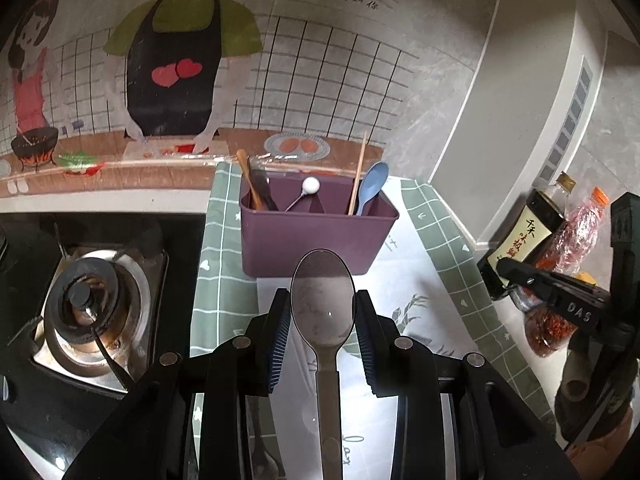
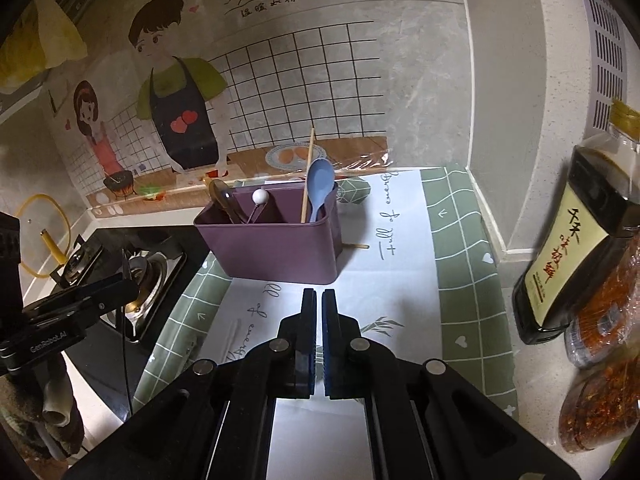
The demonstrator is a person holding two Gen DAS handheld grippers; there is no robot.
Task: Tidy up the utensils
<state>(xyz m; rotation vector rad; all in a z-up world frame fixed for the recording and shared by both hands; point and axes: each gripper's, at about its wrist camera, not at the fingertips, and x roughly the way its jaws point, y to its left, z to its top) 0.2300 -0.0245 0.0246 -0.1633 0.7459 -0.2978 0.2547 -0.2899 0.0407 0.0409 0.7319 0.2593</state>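
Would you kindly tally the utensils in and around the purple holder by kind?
Spoons: 3: metal spoon in the left gripper, blue spoon, wooden spoon
Chopsticks: 2: one in the purple holder, one lying behind it
White ball-tipped stick: 1
Total: 6

1. Both views are dim and indoor, with dark vignetted corners.
2. The mat [image 2: 400,216] is the brightest patch; the stove [image 1: 92,308] at 9 o'clock lies in shadow.
3. The bin [image 2: 276,248] casts a soft shadow toward 3 o'clock.
4. Fisheye bending curves the wall lines at the edges.
5. Focus stays sharp in the centre and softens slightly at the rim.
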